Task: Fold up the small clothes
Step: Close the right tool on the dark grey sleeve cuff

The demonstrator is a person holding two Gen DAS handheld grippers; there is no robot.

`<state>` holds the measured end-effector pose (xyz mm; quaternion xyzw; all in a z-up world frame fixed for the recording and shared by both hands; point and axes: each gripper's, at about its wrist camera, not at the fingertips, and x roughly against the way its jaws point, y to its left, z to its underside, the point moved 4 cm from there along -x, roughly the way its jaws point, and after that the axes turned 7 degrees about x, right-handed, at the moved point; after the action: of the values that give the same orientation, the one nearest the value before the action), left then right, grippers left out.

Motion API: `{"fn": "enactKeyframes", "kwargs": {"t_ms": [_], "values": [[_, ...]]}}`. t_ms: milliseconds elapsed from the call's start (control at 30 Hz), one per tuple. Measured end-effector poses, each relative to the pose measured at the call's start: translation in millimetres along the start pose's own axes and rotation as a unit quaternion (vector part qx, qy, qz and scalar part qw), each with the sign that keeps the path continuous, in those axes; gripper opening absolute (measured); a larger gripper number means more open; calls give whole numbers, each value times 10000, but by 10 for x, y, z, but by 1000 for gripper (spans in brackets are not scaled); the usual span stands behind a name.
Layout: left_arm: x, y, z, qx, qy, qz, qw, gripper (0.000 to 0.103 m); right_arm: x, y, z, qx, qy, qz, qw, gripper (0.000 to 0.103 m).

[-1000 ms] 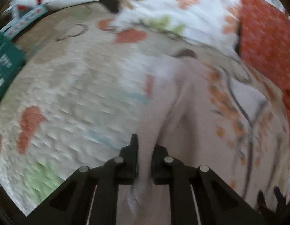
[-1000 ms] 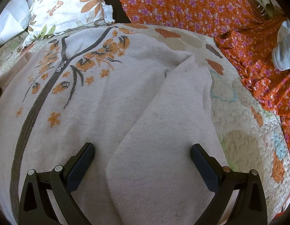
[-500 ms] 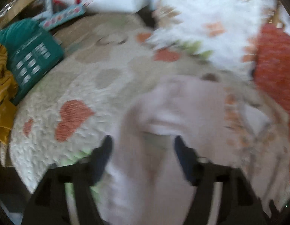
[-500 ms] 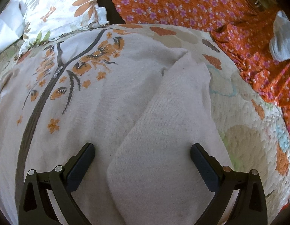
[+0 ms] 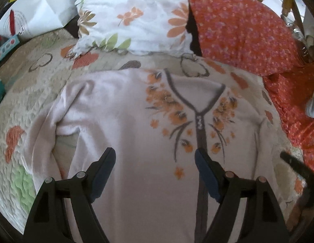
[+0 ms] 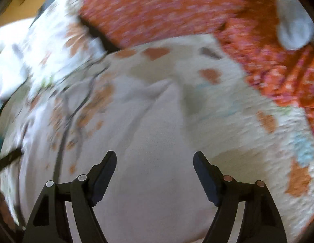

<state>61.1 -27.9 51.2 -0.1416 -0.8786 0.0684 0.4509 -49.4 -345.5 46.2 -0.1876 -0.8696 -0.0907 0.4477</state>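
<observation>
A pale pink top (image 5: 120, 109) with orange flowers and a grey placket lies flat, front up, on a quilted bedspread (image 5: 31, 89). Its left sleeve (image 5: 45, 137) is bent down along the body. My left gripper (image 5: 154, 158) is open and empty above the top's chest. In the blurred right wrist view the same top (image 6: 152, 162) fills the middle, with its right sleeve folded over the body. My right gripper (image 6: 154, 160) is open and empty above that sleeve.
A white floral pillow (image 5: 132, 14) and an orange floral pillow (image 5: 242, 30) lie at the head of the bed. Orange floral cloth (image 5: 294, 105) lies at the right, with a grey-white item (image 6: 292, 20) on it. A white bag (image 5: 35, 14) is at the far left.
My left gripper let go of the left sleeve, opened and swung right over the top's chest. My right gripper stayed open and shifted; its view is now blurred.
</observation>
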Motion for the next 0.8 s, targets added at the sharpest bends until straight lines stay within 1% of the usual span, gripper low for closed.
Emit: {"fn": "enactKeyframes", "kwargs": {"t_ms": [33, 67, 100, 167, 233, 267, 300, 333, 367, 400, 433, 467, 500, 533, 567, 600, 633, 667, 700, 733, 767, 800], "values": [[-8, -7, -27, 1, 3, 22, 10000, 79, -70, -59, -46, -2, 81, 47, 10000, 82], [-5, -9, -41, 10, -1, 28, 10000, 79, -195, -94, -99, 27, 234, -80, 9997, 82], [-14, 4, -55, 23, 3, 23, 10000, 79, -281, -103, -124, 31, 349, -245, 9991, 82], [-37, 11, -84, 44, 11, 9, 10000, 79, -533, -121, -221, -133, 625, -769, 9950, 82], [-69, 26, -79, 26, 43, -37, 10000, 79, -691, -145, -298, -254, 722, -1114, 9908, 82], [-92, 29, -68, 5, 68, -59, 10000, 79, -763, -135, -318, -255, 793, -1226, 9890, 73], [-128, 43, -47, -15, 121, -98, 9999, 79, -846, -100, -336, -241, 947, -1401, 9853, 60], [-162, 56, -29, -22, 176, -124, 9998, 79, -927, -72, -355, -210, 1126, -1584, 9807, 26], [-199, 78, -11, -16, 247, -147, 9996, 79, -961, -76, -397, -181, 1152, -1602, 9802, 20], [-251, 111, 8, 0, 337, -182, 9993, 79, -962, -94, -440, -129, 1082, -1499, 9827, 17], [-294, 141, 17, 16, 398, -227, 9989, 79, -956, -138, -529, -5, 966, -1186, 9882, 12], [-316, 162, 25, 21, 426, -258, 9988, 79, -934, -217, -640, 111, 761, -666, 9948, 10], [-344, 186, 31, 25, 457, -298, 9985, 79, -887, -283, -738, 276, 489, -45, 9984, 10], [-370, 211, 34, 33, 479, -338, 9983, 79, -842, -316, -832, 500, 215, 625, 9966, 10], [-395, 237, 33, 47, 501, -386, 9980, 79, -794, -329, -912, 760, -86, 1337, 9881, 10], [-408, 252, 36, 58, 514, -415, 9978, 79, -756, -337, -989, 910, -390, 1840, 9779, 12], [-418, 263, 38, 71, 528, -440, 9976, 79, -757, -345, -1007, 796, -442, 1758, 9802, 16], [-422, 276, 41, 89, 542, -454, 9975, 79, -771, -359, -1001, 623, -358, 1550, 9853, 25], [-418, 276, 39, 98, 548, -451, 9974, 79, -777, -362, -983, 518, -273, 1388, 9886, 30], [-406, 275, 39, 99, 547, -439, 9975, 79, -773, -341, -945, 414, -165, 1161, 9922, 41], [-380, 264, 39, 91, 529, -410, 9977, 79, -740, -299, -890, 387, -108, 971, 9945, 49], [-358, 255, 38, 79, 512, -389, 9979, 79, -716, -275, -846, 400, -91, 841, 9956, 51]]}}
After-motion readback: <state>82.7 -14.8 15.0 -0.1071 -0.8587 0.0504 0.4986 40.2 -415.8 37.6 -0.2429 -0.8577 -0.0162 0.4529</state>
